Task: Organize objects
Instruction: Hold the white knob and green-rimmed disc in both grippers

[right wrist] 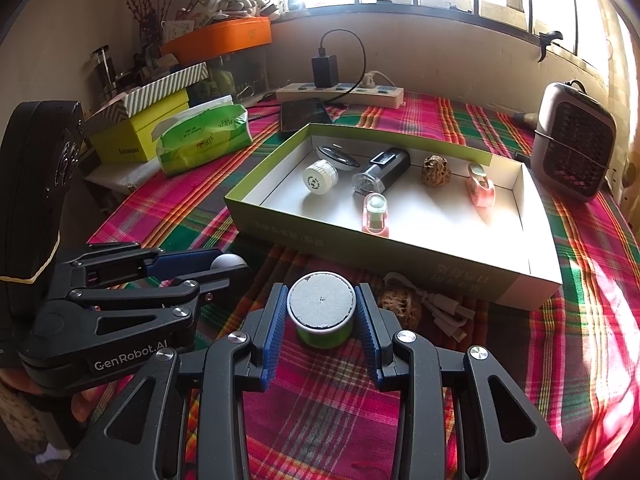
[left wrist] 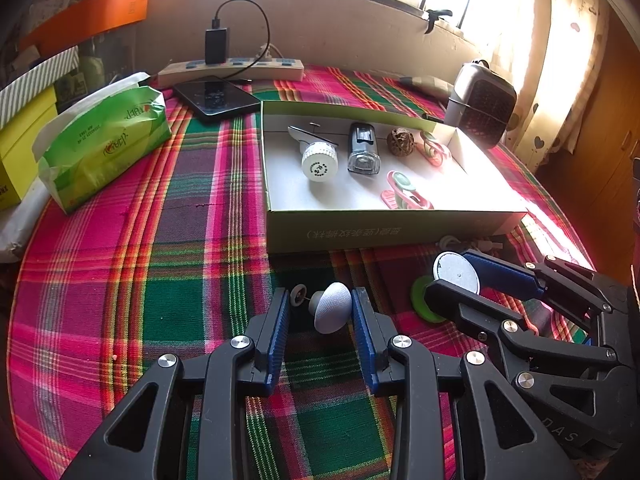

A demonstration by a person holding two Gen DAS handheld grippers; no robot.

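My left gripper (left wrist: 320, 306) has its blue pads around a grey mushroom-shaped piece (left wrist: 332, 307) on the plaid cloth; the right pad touches it, the left stands a little off. My right gripper (right wrist: 321, 307) is shut on a green cylinder with a grey round top (right wrist: 321, 305); it also shows in the left wrist view (left wrist: 456, 273). An open shallow box (right wrist: 256, 216) holds a white cap (right wrist: 320, 176), a black device (right wrist: 380, 174), a brown ball (right wrist: 436, 170) and two pink clips (right wrist: 375, 214).
A woven ball (right wrist: 400, 307) and a white cable (right wrist: 444, 312) lie in front of the box. A green tissue pack (left wrist: 104, 144), a phone (left wrist: 216, 96), a power strip (left wrist: 232, 69) and a small heater (left wrist: 480, 104) stand around it. Boxes are stacked at the left.
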